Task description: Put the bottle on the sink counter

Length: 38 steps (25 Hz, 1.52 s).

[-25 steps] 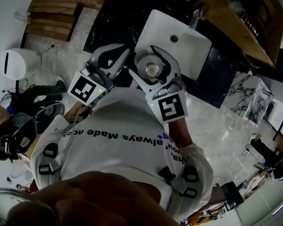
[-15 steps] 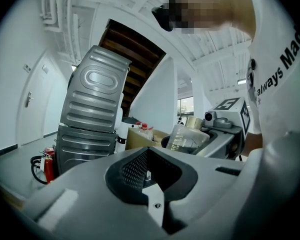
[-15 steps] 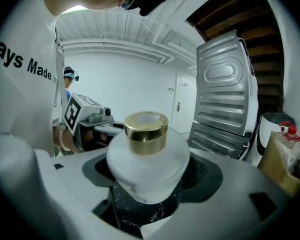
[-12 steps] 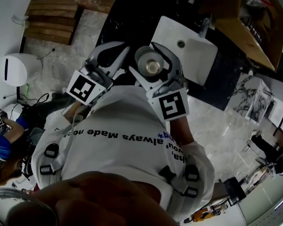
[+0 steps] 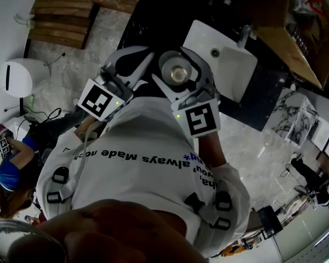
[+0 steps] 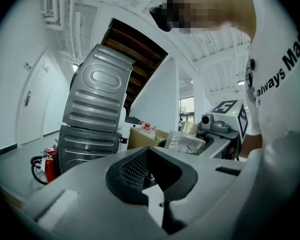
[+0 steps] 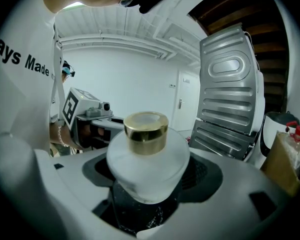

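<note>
1. Right gripper view: the right gripper (image 7: pixel 149 184) is clamping the bottle (image 7: pixel 147 156) round its white belly, with the gold cap pointing up and the bottle upright. The jaws are pressing on a smooth, curved body, so I judge the grip should be staying firm and level until the base is resting on something.
2. The left gripper (image 5: pixel 145 57) is hovering just beside it, jaws together and nothing between them. It is playing no part in this step, and it is best holding off to the side so that it is not knocking the bottle.
3. In the head view the bottle is being carried in the air in front of the person's chest. It appears to be over the near edge of the dark counter (image 5: pixel 159 15) and is not yet set down. The step in hand looks to be the carry and the lowering.
4. Doing it well is meaning this: coming down straight over a flat dark stretch, base first; opening the jaws only once the base is sitting flat, since letting go early is risking a drop or a tip.
5. The white sink (image 5: pixel 202 34) is lying just beyond, to the right, with the tap (image 5: pixel 244 35) at its far side. The basin is dipping inward, so the bottle should be landing clear of the rim.
6. Farthest off, a brown box (image 5: pixel 274 26) is standing past the tap, well out of the way.
</note>
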{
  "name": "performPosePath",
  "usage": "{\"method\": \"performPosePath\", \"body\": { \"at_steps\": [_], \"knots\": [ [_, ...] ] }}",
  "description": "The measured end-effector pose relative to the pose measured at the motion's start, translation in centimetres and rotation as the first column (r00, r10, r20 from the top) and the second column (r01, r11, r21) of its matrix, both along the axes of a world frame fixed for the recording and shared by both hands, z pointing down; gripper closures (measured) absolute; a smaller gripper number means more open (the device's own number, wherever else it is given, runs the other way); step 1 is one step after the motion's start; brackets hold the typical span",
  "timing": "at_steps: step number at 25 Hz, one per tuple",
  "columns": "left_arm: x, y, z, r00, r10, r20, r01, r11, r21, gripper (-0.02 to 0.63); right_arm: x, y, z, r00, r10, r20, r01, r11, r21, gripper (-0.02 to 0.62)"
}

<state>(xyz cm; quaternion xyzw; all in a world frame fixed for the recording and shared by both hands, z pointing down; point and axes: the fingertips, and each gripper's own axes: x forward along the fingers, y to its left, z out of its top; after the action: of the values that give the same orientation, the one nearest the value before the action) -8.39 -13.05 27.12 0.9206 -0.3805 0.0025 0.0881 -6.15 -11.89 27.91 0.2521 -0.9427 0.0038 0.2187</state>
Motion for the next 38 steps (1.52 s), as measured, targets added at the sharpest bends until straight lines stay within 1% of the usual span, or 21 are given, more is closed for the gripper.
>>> {"method": "performPosePath", "body": {
  "at_steps": [6,12,19,25,28,31,34,37,38],
  "knots": [
    [0.8,-1.0,-0.2,1.000,-0.004,-0.003,0.004,1.000,-0.017,0.603,0.7,-1.1,0.0,1.000,-0.018,-0.023,0.018,1.000,-0.004,0.258],
    [2.5,-2.2,0.2,1.000,-0.001,0.004,0.002,1.000,-0.025,0.604,1.9,-2.1,0.7,0.998,-0.045,-0.035,0.045,0.999,-0.015,0.258],
    [4.0,-3.7,1.9,1.000,0.005,0.021,-0.004,0.998,-0.062,0.603,2.8,-3.9,2.2,0.998,-0.047,-0.041,0.047,0.999,-0.018,0.258],
    [3.9,-5.5,4.1,0.999,0.000,0.050,0.004,0.996,-0.089,0.603,2.6,-5.9,4.2,0.998,-0.052,-0.031,0.052,0.998,-0.022,0.258],
    [3.8,-6.7,5.3,0.999,0.002,0.053,0.002,0.997,-0.079,0.604,2.3,-7.1,5.5,0.998,-0.059,-0.032,0.059,0.998,-0.016,0.258],
    [3.8,-7.8,6.8,0.998,0.012,0.056,-0.006,0.993,-0.116,0.603,2.1,-8.3,6.8,0.997,-0.071,-0.029,0.071,0.997,-0.002,0.258],
    [3.8,-9.3,7.9,0.998,0.034,0.047,-0.030,0.996,-0.084,0.603,1.7,-9.4,8.4,0.996,-0.081,-0.030,0.081,0.997,0.008,0.258],
    [3.7,-10.6,10.1,0.998,0.045,0.045,-0.039,0.990,-0.134,0.604,1.6,-10.9,10.4,0.996,-0.082,-0.042,0.082,0.997,-0.003,0.258],
    [3.6,-11.0,10.8,0.998,0.051,0.048,-0.044,0.990,-0.134,0.604,1.5,-11.4,11.2,0.996,-0.082,-0.047,0.081,0.997,-0.011,0.258]
  ]
}}
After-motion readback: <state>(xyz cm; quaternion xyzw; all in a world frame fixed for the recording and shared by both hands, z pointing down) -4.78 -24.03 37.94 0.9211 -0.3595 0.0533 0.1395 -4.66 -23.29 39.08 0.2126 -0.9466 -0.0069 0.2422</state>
